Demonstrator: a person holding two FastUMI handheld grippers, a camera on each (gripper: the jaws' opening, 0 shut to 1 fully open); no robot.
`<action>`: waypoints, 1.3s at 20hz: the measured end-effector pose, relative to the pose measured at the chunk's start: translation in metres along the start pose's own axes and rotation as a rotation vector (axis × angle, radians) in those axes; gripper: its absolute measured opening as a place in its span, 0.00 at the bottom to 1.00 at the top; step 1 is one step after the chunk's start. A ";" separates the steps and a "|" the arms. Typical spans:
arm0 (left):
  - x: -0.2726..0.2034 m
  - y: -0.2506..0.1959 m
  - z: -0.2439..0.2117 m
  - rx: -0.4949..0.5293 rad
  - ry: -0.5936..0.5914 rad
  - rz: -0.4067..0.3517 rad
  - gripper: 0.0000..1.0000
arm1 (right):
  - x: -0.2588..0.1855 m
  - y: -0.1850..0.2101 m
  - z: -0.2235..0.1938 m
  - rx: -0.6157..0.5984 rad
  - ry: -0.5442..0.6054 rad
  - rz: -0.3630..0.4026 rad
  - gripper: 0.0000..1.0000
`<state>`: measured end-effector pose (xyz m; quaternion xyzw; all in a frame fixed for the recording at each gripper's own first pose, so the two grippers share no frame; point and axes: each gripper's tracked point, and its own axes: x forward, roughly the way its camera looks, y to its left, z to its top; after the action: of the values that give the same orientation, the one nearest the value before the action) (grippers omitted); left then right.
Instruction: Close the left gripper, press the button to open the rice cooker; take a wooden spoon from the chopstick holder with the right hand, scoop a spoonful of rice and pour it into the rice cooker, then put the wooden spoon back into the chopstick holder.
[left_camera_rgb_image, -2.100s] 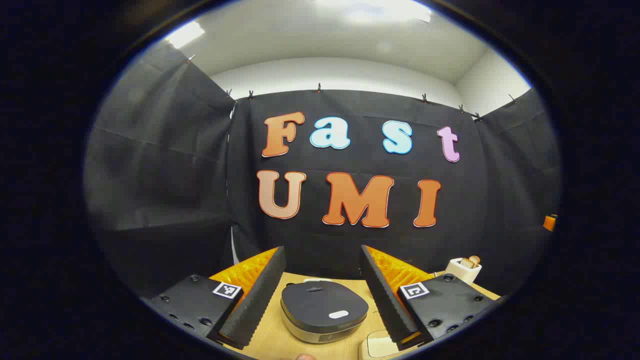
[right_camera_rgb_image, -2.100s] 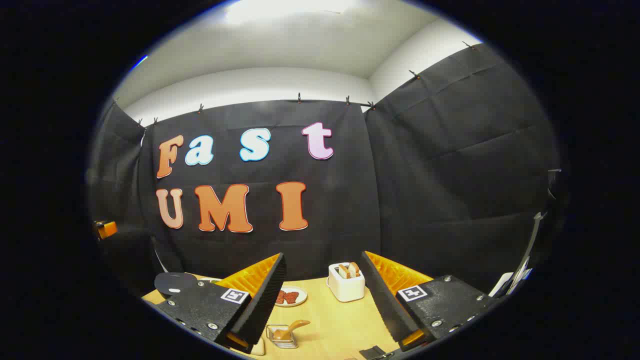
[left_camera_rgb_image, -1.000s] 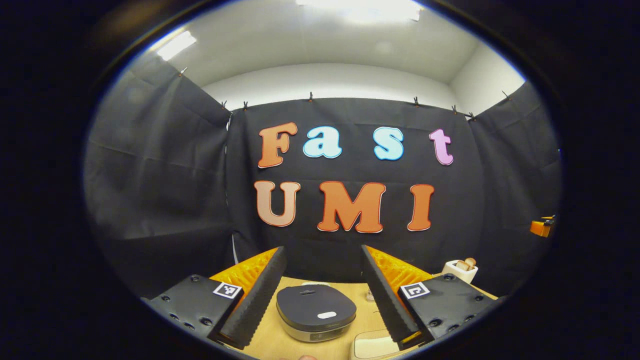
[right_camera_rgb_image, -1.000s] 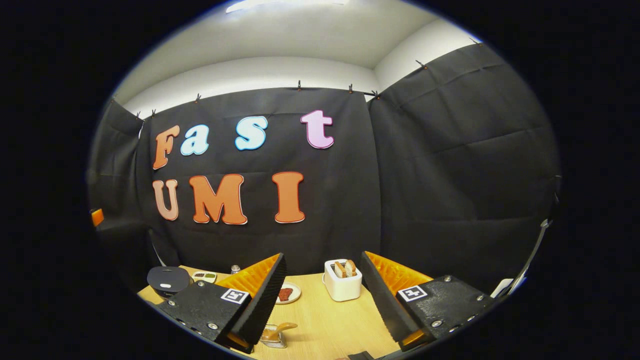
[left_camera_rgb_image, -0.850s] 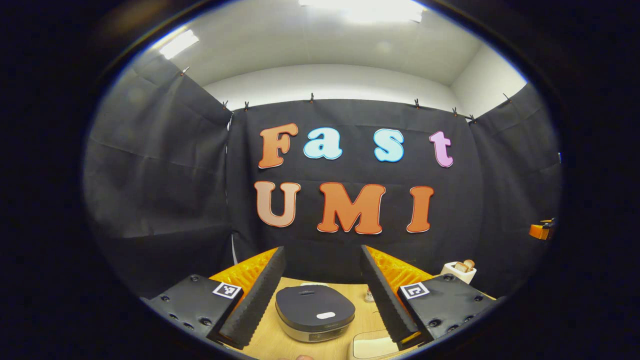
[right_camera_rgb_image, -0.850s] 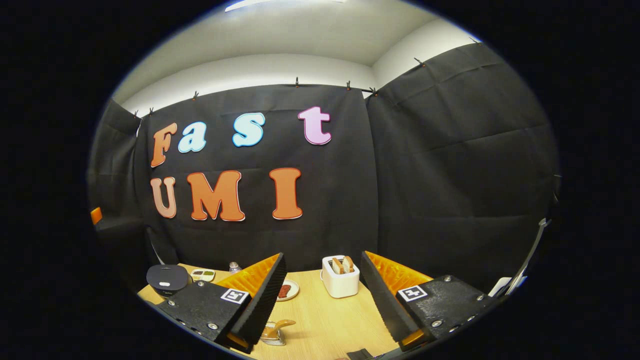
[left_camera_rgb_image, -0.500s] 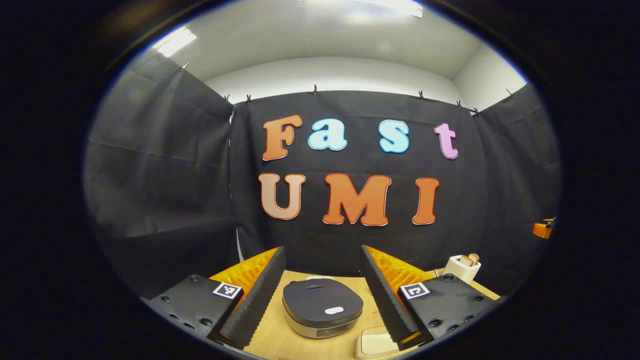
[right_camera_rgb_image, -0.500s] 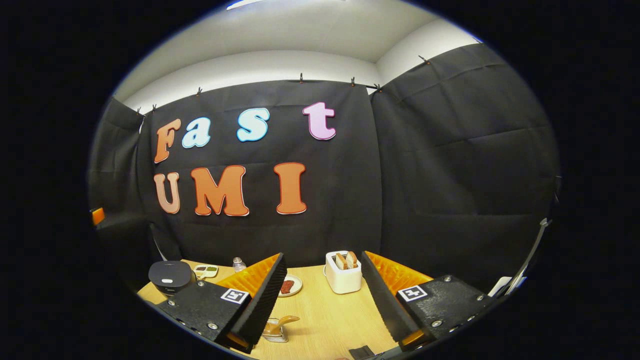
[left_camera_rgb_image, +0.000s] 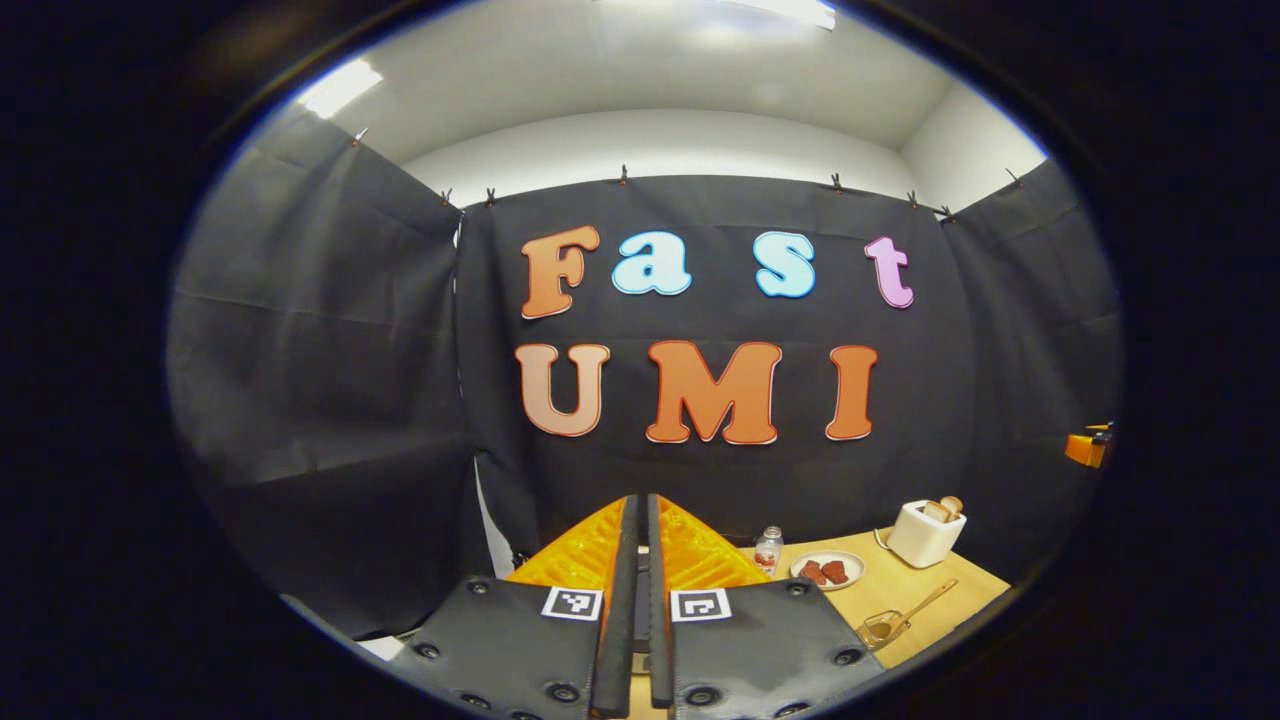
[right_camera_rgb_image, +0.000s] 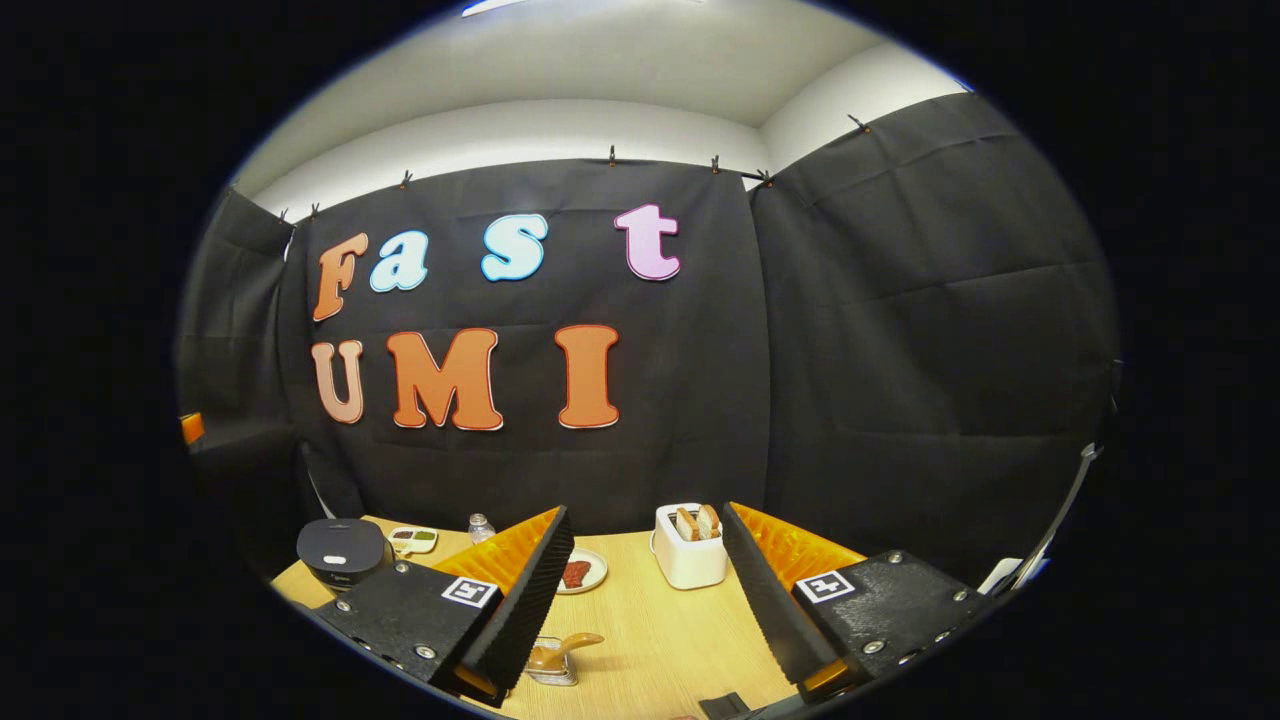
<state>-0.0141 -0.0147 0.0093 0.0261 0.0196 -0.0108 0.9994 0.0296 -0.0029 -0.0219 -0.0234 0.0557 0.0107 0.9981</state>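
Note:
My left gripper (left_camera_rgb_image: 640, 505) is shut with nothing between its fingers, which cover the table straight ahead in the left gripper view. The dark-lidded rice cooker (right_camera_rgb_image: 340, 548) stands closed at the table's far left in the right gripper view, with a pale button on its lid. A wooden spoon (right_camera_rgb_image: 570, 642) lies in the small wire chopstick holder (right_camera_rgb_image: 548, 668), just below my right gripper's left finger (right_camera_rgb_image: 520, 600). My right gripper (right_camera_rgb_image: 645, 515) is open and empty above the table. The left gripper view has the wooden spoon (left_camera_rgb_image: 925, 603) and holder (left_camera_rgb_image: 880, 630) at lower right.
A white toaster (right_camera_rgb_image: 690, 558) with bread stands at the back, beside a plate of red food (right_camera_rgb_image: 580, 573), a small bottle (right_camera_rgb_image: 481, 527) and a small dish (right_camera_rgb_image: 412, 540). Toaster (left_camera_rgb_image: 922, 532), plate (left_camera_rgb_image: 826, 570) and bottle (left_camera_rgb_image: 767, 548) sit right of my left fingers. Black cloth walls surround the wooden table (right_camera_rgb_image: 660, 640).
My left gripper has gone from open to shut, and the rice cooker once seen between its fingers is now covered. The right gripper has barely shifted and stays open.

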 end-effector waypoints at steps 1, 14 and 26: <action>-0.004 -0.005 0.008 -0.004 0.004 -0.009 0.12 | -0.001 0.000 0.000 -0.001 -0.001 -0.001 0.93; 0.059 -0.052 -0.079 -0.050 0.246 -0.206 0.04 | 0.000 -0.002 0.001 -0.001 -0.011 -0.029 0.93; 0.136 -0.036 -0.227 0.033 0.561 -0.196 0.02 | 0.001 -0.004 -0.004 -0.016 0.012 -0.048 0.93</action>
<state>0.1123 -0.0413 -0.2244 0.0424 0.2976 -0.1001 0.9485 0.0306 -0.0072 -0.0262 -0.0329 0.0608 -0.0132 0.9975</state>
